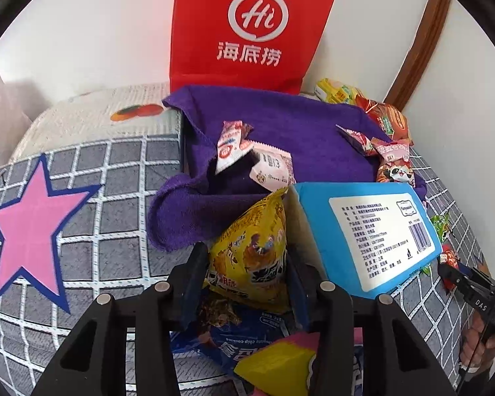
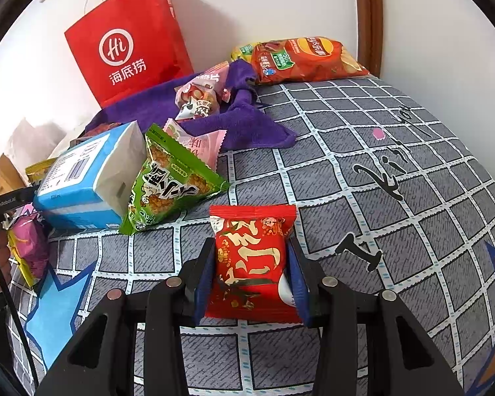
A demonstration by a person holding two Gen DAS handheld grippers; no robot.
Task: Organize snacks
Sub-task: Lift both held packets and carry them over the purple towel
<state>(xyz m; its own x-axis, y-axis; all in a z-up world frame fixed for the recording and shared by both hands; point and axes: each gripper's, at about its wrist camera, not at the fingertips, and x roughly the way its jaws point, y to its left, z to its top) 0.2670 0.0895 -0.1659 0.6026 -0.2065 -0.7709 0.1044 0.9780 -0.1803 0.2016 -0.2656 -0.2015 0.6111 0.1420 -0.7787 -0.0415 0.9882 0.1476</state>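
My left gripper (image 1: 247,265) is shut on a yellow triangular snack bag (image 1: 252,247), held above a blue cookie pack (image 1: 221,346) on the bed. My right gripper (image 2: 251,264) is shut on a red snack packet (image 2: 252,260) just over the checked bedspread (image 2: 396,171). A green triangular snack bag (image 2: 168,181) leans on a blue tissue pack (image 2: 82,181), which also shows in the left wrist view (image 1: 363,231). Small pink snack packets (image 1: 254,158) lie on a purple towel (image 1: 280,125). An orange chip bag (image 2: 307,59) lies by the wall.
A red paper bag (image 1: 254,29) stands against the white wall behind the towel. A pink and yellow packet (image 2: 29,250) lies at the left. More snack packets (image 1: 392,161) sit at the towel's right edge. A wooden door frame (image 2: 368,16) rises at the back right.
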